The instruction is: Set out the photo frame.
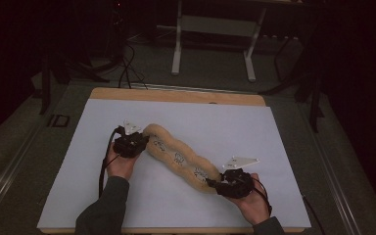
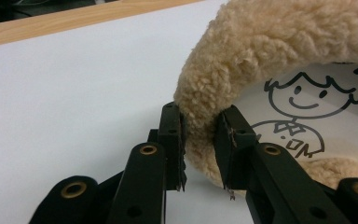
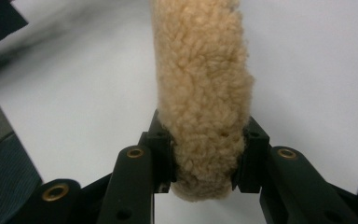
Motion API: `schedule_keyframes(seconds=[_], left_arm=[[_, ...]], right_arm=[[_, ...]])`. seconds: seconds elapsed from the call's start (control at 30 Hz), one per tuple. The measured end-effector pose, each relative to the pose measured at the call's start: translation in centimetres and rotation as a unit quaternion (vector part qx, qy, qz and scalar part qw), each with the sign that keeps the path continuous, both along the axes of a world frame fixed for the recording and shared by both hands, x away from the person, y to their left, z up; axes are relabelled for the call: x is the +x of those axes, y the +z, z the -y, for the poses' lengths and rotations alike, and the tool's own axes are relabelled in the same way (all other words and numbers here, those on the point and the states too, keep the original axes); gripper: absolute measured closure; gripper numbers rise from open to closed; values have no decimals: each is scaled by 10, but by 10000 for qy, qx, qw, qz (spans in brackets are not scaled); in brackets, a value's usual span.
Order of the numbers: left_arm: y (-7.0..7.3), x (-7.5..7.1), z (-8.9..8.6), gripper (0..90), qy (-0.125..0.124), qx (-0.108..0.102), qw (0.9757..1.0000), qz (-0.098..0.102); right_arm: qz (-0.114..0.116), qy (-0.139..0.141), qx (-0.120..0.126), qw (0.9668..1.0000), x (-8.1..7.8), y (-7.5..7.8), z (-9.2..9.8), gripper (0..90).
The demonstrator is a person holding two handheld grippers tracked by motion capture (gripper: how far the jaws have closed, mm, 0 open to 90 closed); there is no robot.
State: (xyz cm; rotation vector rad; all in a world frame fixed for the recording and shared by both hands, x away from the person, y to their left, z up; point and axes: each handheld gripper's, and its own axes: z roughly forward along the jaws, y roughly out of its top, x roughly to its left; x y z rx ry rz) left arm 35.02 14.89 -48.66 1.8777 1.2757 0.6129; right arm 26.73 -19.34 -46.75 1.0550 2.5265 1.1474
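On the white sheet [image 1: 127, 205] that covers the worktop [image 1: 176, 96], in the high view, a long fleece item [image 1: 178, 157] lies diagonally, from upper left to lower right; it has a woolly tan border and a pale inner panel with small printed figures; the left gripper [image 1: 142, 142] holds its upper-left end and the right gripper [image 1: 214, 184] its lower-right end, so both grasps seem already made, and the piece looks stretched out between the two hands, not folded; what comes after, perhaps a fold or a lift, is not yet begun, as far as I can judge. From the left gripper view, the jaws are closed on the curved woolly border of the fleece item [image 2: 270, 42], the pads pressing into the pile from both sides; beside them a printed cartoon figure [image 2: 303, 107] is visible on the pale panel, and the wooden edge of the worktop [image 2: 74, 21] runs behind the white sheet [image 2: 65, 93]. From the right gripper view, the jaws pinch the narrow end of the fleece item [image 3: 200, 93], which runs straight away over the white sheet [image 3: 307, 70]; a dark sleeve [image 3: 7, 163] shows at the lower left.
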Motion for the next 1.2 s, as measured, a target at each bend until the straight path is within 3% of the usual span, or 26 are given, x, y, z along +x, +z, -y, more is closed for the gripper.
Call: schedule_keyframes(seconds=[0.2, 0.27, 0.63, 1.2], left_arm=[[5, -4, -2, 747, 129, -90, 9999, 36], [6, -5, -3, 747, 160, -100, 9998, 56], [10, -12, -7, 748, 369, -205, 9991, 98], [14, -17, -5, 750, 299, -252, 9991, 142]], right_arm=[[107, -124, 11, 9999, 6, 4, 2, 654], [205, -144, -112, 9996, 8, 6, 2, 654], [460, -252, -213, 9984, 17, 15, 1, 653], [552, -656, -181, 9962, 30, 14, 10, 650]])
